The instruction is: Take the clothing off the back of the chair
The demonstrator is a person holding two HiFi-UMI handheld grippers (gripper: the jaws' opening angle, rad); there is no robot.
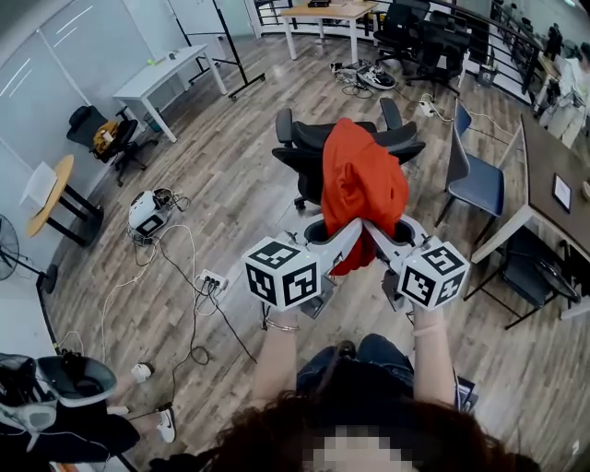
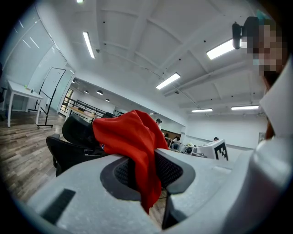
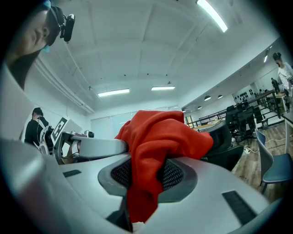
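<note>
- We are logging a pale wood-plank floor (image 1: 230, 194) that is running through a large open office, with strip lights (image 2: 169, 81) glowing on a white ceiling.
- We are taking the black office chair (image 1: 309, 147) as our landmark; it is standing on the floor ahead of the person.
- The red garment (image 1: 361, 184) is hanging in front of the office chair's back and hiding most of it in the head view. Its lower end is gathering where both grippers are meeting. We cannot tell whether it is touching the chair.
- The left gripper (image 2: 149, 180) is pinching a fold of the red garment, its jaws standing nearly together with only cloth between the pads.
- The right gripper (image 3: 144, 183) is pinching a thicker fold, its jaws narrowed onto it and a tail of cloth trailing below.
- Each gripper is carrying a marker cube (image 1: 281, 272) showing black-and-white square patterns.
- A blue chair (image 1: 475, 180) is standing right of the office chair, beside a dark table (image 1: 553, 157).
- A white table (image 1: 166, 74) is standing beyond and to the left of the office chair.
- A wooden desk (image 1: 332, 11) is standing well behind the office chair.
- A power strip (image 1: 210, 281) with trailing cables is lying left of the office chair, nearer the person.
</note>
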